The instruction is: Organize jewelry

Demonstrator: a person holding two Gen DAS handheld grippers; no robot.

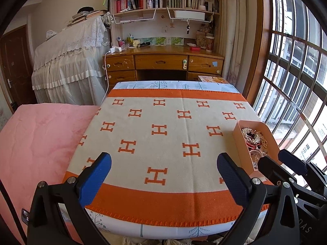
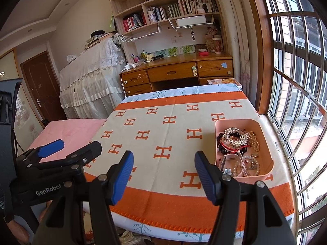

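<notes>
Several tangled pieces of jewelry [image 2: 239, 149] lie heaped in a pink tray [image 2: 267, 159]. They look light, loose and snag-prone, so one strand or the brooch rim seems the safest hold. Just left of the tray, the right gripper [image 2: 163, 173] hovers wide open and empty. Further left of the tray, the left gripper [image 1: 163, 173] does likewise above the blanket [image 1: 163, 122].

Right gripper [image 2: 163, 175] fingers apart (nothing held); pink tray [image 2: 265, 143] holds jewelry [image 2: 237, 140].
</notes>
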